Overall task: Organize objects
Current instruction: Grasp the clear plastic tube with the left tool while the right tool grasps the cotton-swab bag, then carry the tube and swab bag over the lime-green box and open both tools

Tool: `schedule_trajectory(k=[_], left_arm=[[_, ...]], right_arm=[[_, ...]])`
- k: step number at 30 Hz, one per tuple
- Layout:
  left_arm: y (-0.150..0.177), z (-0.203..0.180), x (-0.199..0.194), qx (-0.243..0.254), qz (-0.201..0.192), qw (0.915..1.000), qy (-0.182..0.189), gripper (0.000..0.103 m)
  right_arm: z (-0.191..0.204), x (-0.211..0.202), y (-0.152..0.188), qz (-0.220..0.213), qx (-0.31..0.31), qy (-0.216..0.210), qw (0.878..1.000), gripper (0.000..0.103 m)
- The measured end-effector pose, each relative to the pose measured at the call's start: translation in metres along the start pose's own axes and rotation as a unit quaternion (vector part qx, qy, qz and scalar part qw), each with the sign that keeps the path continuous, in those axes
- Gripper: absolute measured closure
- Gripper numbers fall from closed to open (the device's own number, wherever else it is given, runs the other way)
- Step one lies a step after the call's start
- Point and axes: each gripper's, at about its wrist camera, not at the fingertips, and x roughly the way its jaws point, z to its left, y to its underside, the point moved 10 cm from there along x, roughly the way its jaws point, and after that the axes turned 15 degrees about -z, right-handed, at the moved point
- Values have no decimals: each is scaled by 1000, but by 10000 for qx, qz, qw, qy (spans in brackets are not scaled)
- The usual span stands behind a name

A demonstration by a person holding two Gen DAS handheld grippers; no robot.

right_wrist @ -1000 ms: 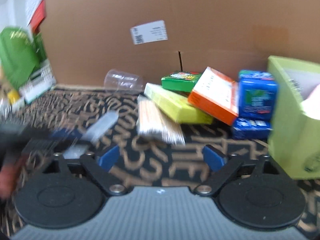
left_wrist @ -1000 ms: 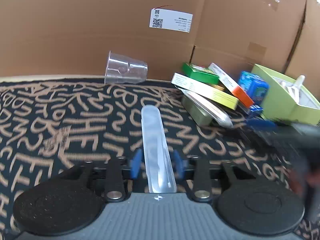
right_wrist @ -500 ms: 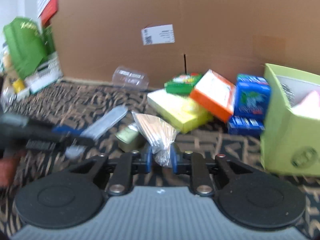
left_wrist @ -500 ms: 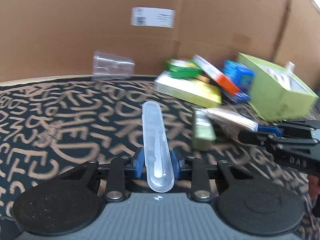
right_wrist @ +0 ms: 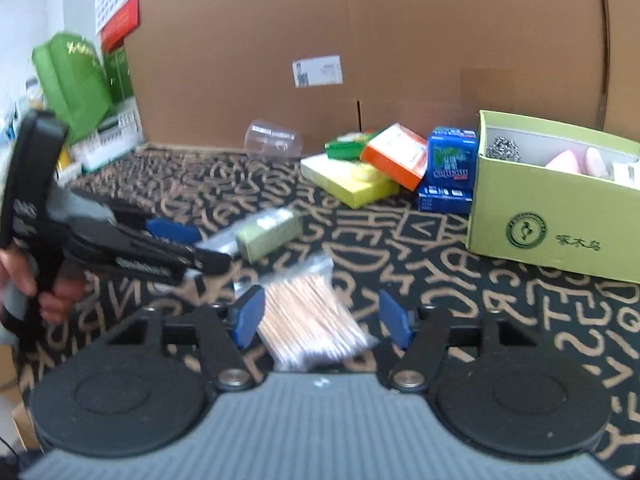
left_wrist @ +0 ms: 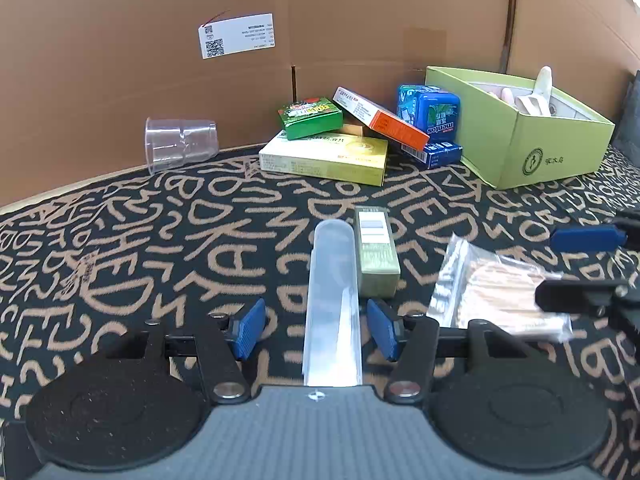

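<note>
My left gripper (left_wrist: 316, 330) fingers have just opened; the clear tube (left_wrist: 333, 304) lies between them, unclamped. My right gripper (right_wrist: 322, 318) fingers have likewise opened, straddling the cotton-swab bag (right_wrist: 312, 320) on the patterned tabletop (left_wrist: 160, 248) without pressing it.

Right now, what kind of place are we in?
Probably a makeshift tabletop set at home: a letter-patterned cloth, a cardboard backdrop, and small packaged goods beside a green box.

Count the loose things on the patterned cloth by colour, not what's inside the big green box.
Clear: 3, cup, long case, swab bag
Green: 2, small carton, olive box
Yellow: 1, flat box
Orange: 1, carton
Blue: 2, mint box, flat pack
Total: 9
</note>
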Motion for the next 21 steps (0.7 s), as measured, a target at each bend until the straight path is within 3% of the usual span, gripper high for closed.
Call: schedule_trajectory(k=[1,3,7,8,11,15,18,21], left_arm=[[0,-1,1,11,7,10000,32,45],[-1,-4,-2,43,12,9998,217,64],[0,-8,-5,145,-20,9996,243,64],[0,-7,-4,129,-34,9997,192,57],[-1,-5,1,118,-78,9999,50,48],[-2,-9,0,110,-54,9998,183,74],[0,-9,-6,73,-13,9999,138,74],[3,-5,-17,-88,73,9999,70,74]], right_arm=[[1,4,1,28,-11,-23,10000,36],[4,11,8,131,-109,-87,9998,36],[11,23,23,380,-348,-135,9986,36],[14,23,23,376,-420,-167,9983,36],[22,22,27,419,-628,-263,9968,49],[30,15,29,404,-828,-258,9954,67],[29,8,28,387,-671,-256,9967,75],[22,-1,23,309,-410,-246,9984,76]])
